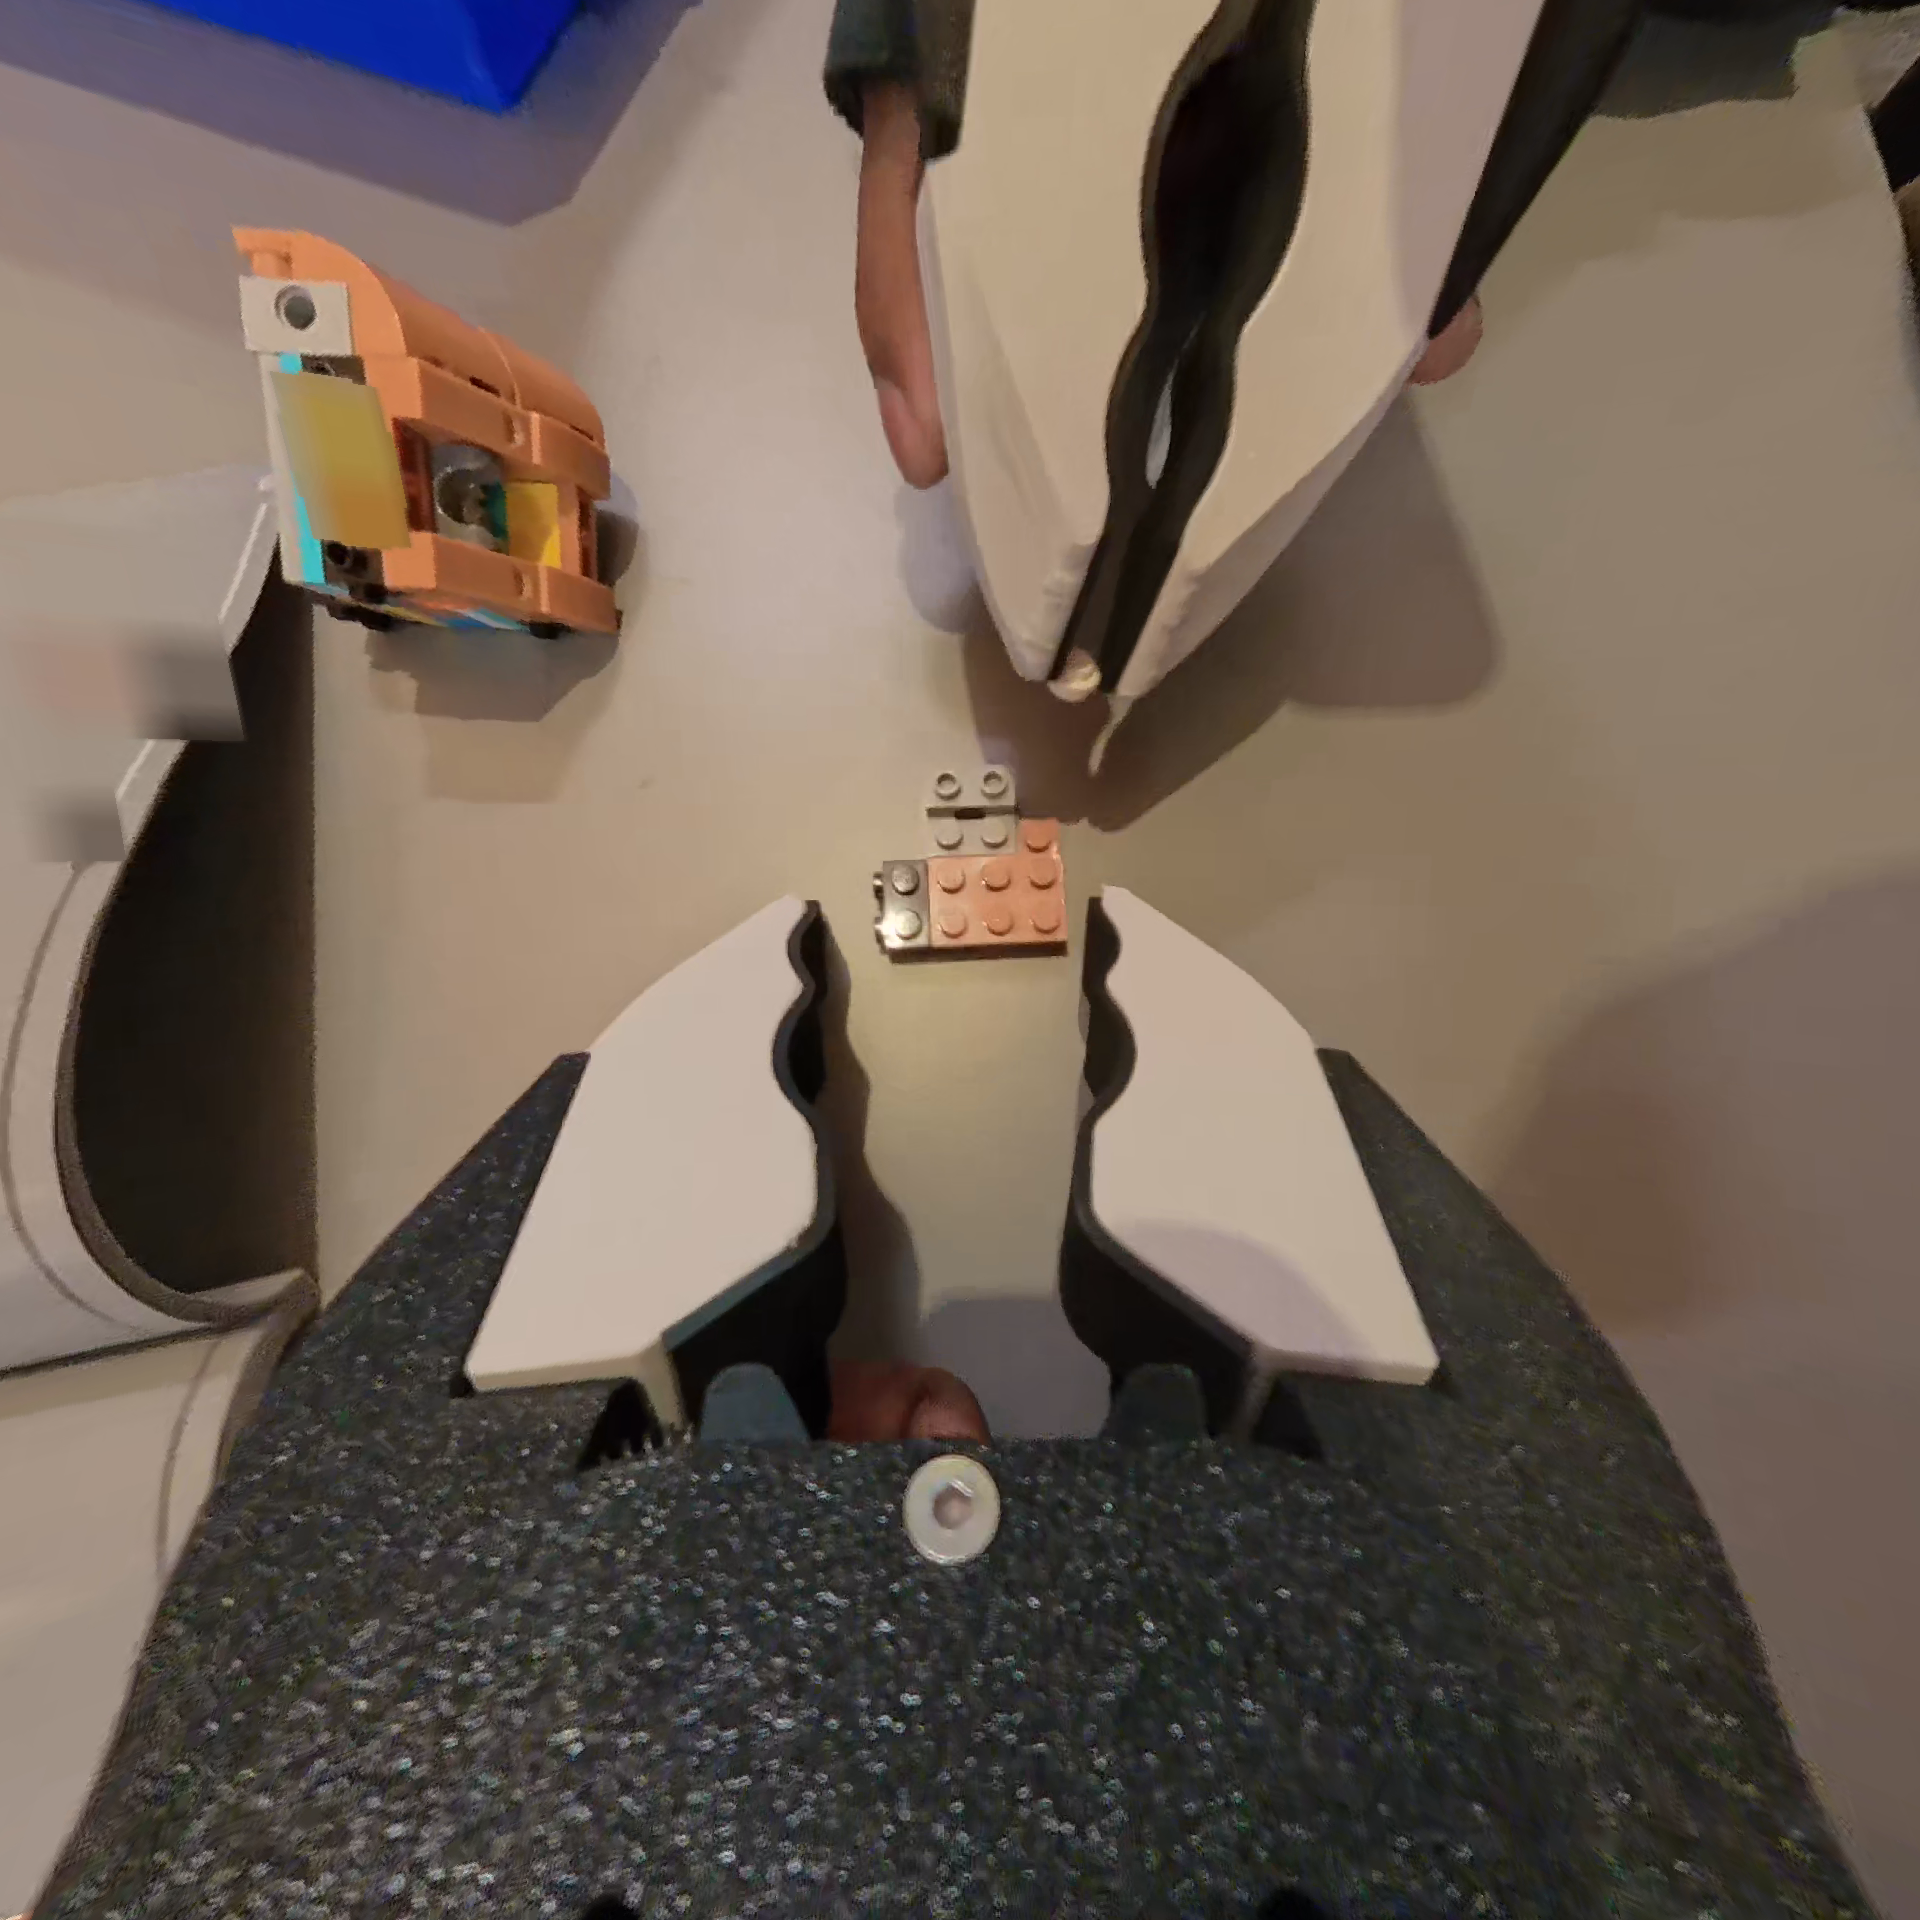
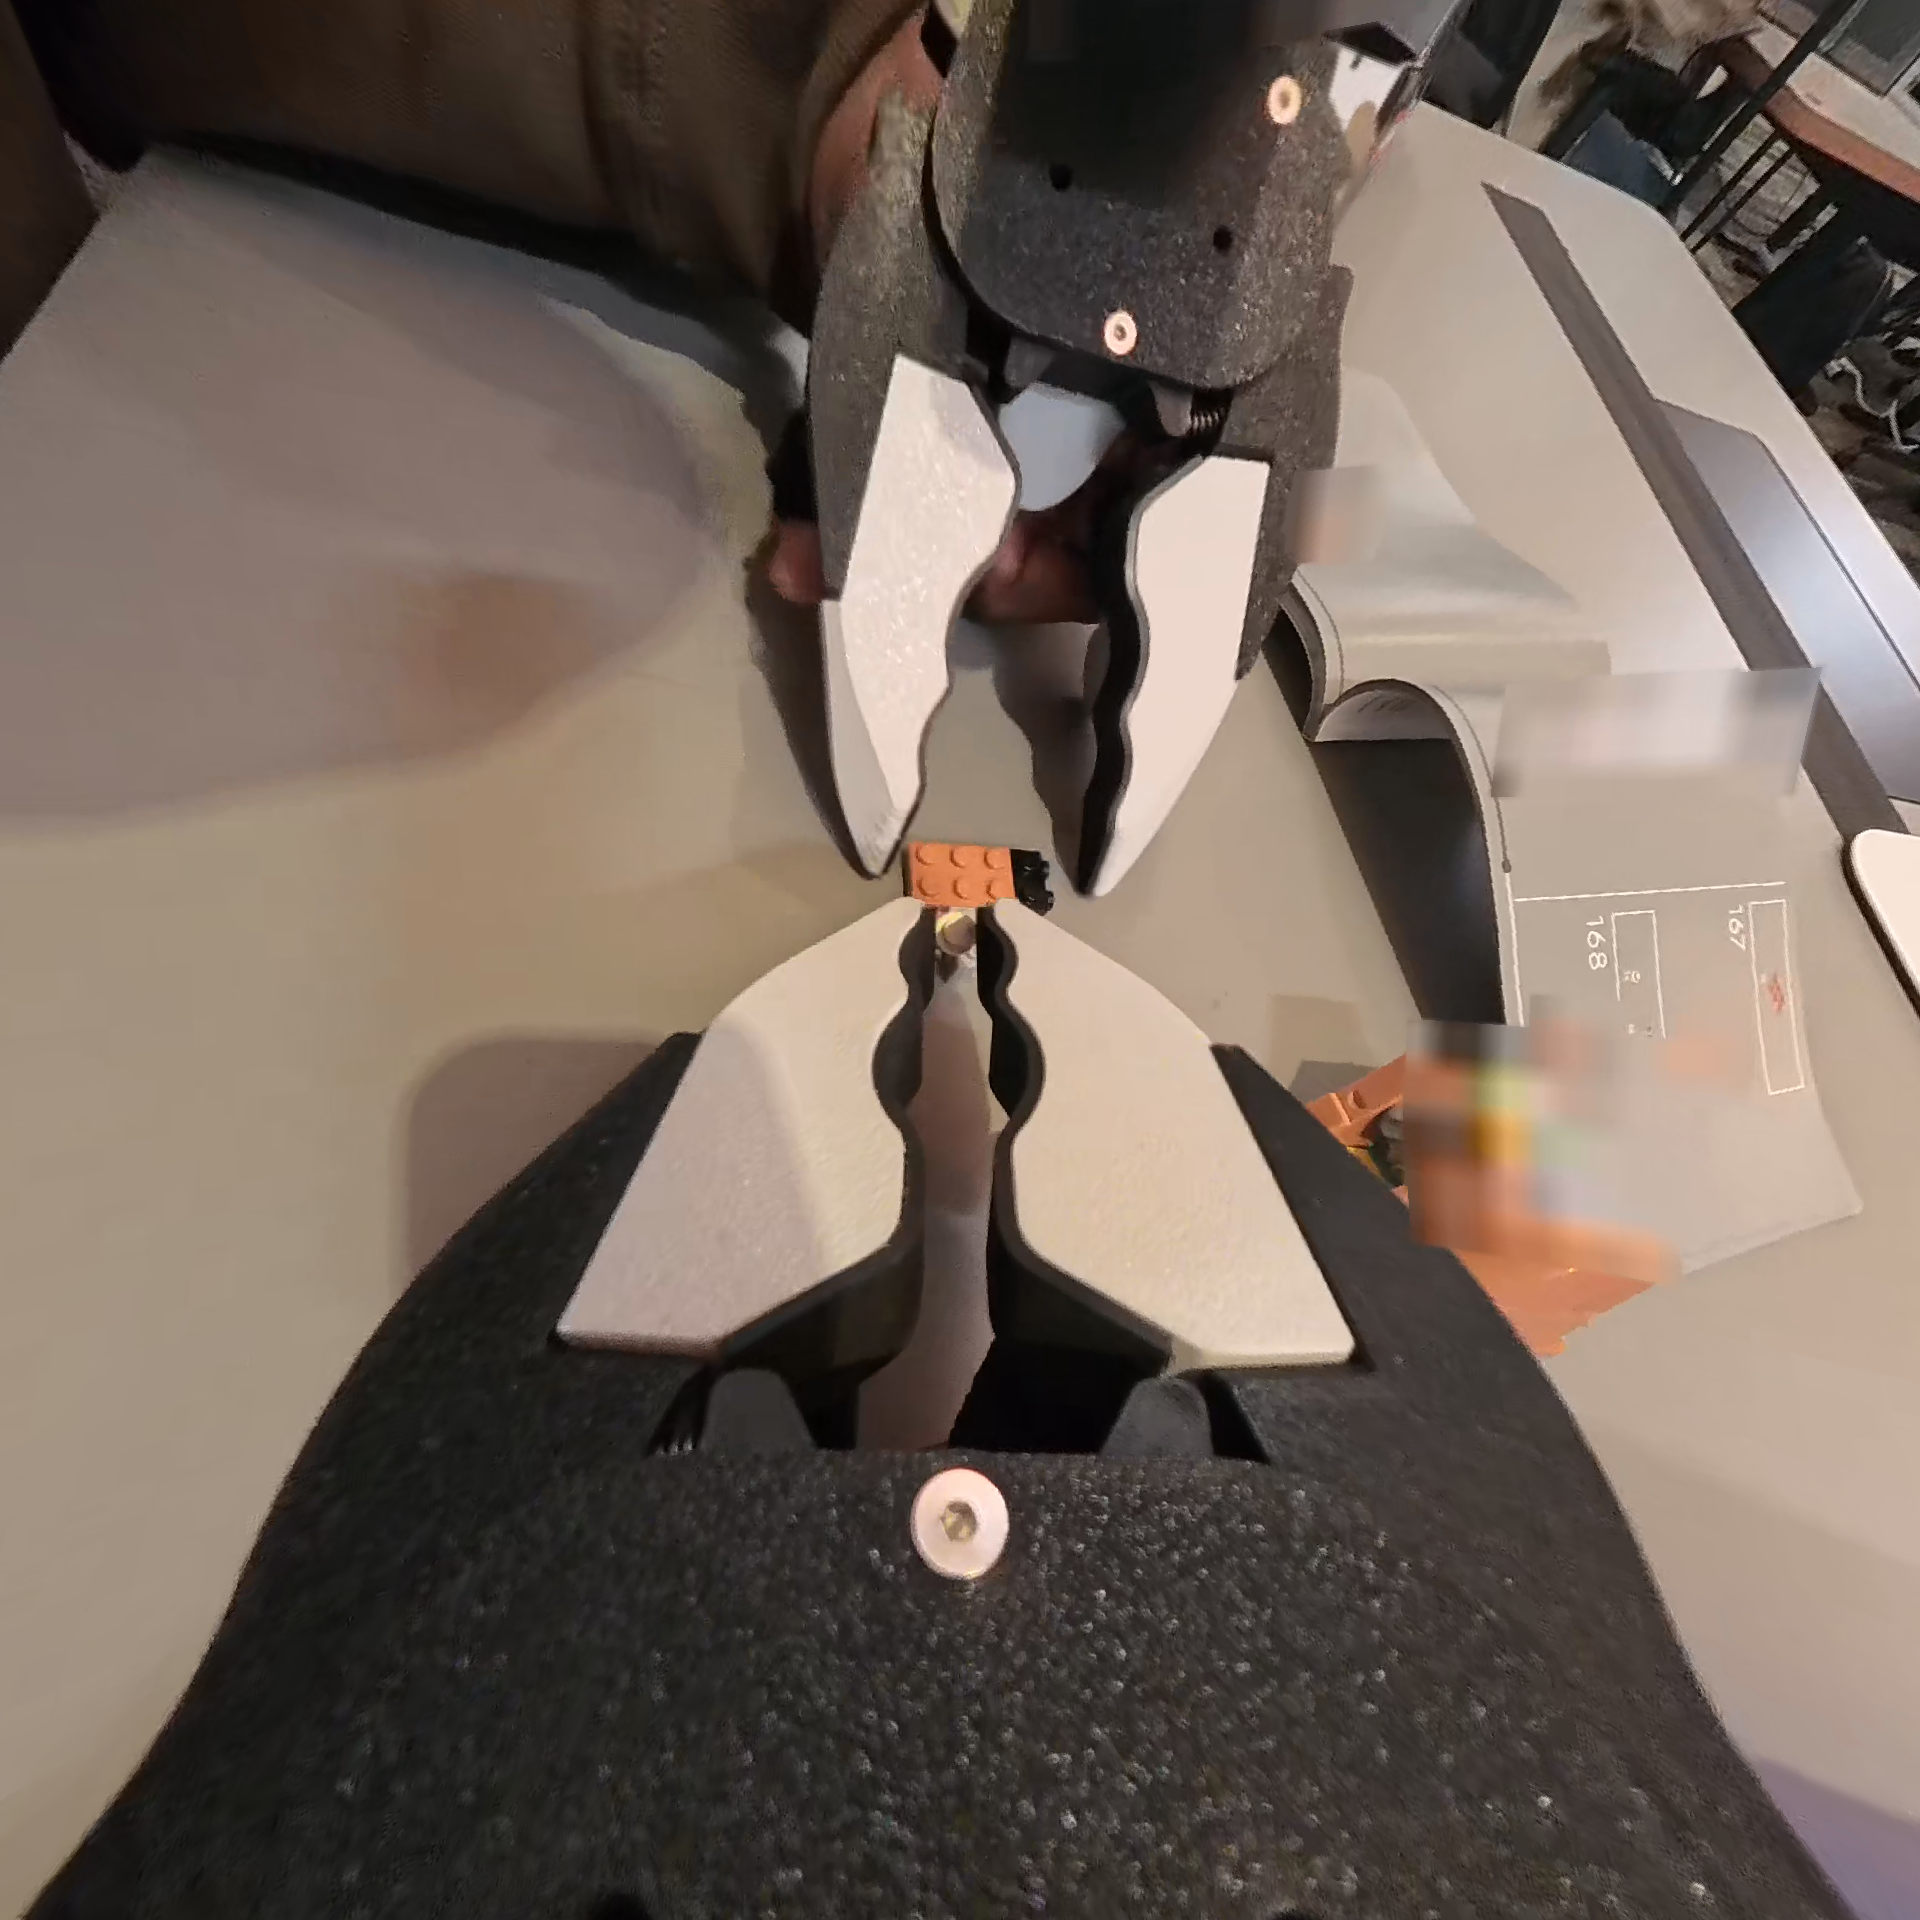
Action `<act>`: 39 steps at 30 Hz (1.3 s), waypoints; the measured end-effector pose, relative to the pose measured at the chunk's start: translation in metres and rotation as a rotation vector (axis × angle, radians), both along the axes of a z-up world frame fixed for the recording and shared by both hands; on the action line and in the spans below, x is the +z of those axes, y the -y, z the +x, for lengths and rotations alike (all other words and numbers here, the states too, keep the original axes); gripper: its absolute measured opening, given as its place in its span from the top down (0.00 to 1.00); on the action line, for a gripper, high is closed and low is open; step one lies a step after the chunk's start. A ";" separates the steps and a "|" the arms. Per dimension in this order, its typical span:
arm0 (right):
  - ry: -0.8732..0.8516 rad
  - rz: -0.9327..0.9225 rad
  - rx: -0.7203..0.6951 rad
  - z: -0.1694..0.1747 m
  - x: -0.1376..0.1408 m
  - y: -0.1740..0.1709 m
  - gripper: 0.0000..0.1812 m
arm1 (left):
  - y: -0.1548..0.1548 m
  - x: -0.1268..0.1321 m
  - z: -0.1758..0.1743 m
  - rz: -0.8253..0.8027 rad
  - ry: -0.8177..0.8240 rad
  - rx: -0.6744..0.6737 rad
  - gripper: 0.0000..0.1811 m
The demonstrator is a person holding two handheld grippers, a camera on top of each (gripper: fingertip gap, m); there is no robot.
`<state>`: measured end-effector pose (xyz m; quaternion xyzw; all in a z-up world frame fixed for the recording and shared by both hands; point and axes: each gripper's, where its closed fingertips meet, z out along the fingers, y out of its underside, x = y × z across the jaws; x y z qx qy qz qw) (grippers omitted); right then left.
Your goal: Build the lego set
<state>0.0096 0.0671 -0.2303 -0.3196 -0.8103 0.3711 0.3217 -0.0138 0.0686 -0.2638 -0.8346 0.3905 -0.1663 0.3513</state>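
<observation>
A small assembly lies flat on the table: an orange studded plate with grey hinge pieces on its far and left edges. My left gripper is open and empty, its fingertips flanking the assembly without touching it. In the right wrist view the left gripper stands over the orange plate, which has a black piece at one end. My right gripper is shut on a small pale round piece just in front of the plate. It also shows in the left wrist view, hovering beyond the assembly.
A larger orange lego model with yellow panels rests at the far left. An open instruction booklet lies beside it. A blue object sits at the far left corner. A person's hand holds the right gripper. About 4 cm separates my left fingertips from my right. From either gripper's tips it is about 20 cm to the blue object.
</observation>
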 end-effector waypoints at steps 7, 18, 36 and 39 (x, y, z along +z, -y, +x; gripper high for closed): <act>0.007 0.035 0.001 -0.001 -0.002 0.003 0.96 | 0.001 0.001 0.005 0.004 0.004 -0.016 0.81; 0.015 0.139 0.007 -0.002 -0.008 0.005 0.96 | -0.001 0.011 0.018 0.019 0.095 0.028 0.81; 0.021 0.175 0.023 -0.001 -0.012 0.008 0.96 | -0.001 0.015 0.017 0.016 0.129 0.037 0.81; 0.019 0.179 0.020 -0.002 -0.013 0.008 0.95 | -0.001 0.015 0.017 0.014 0.130 0.035 0.81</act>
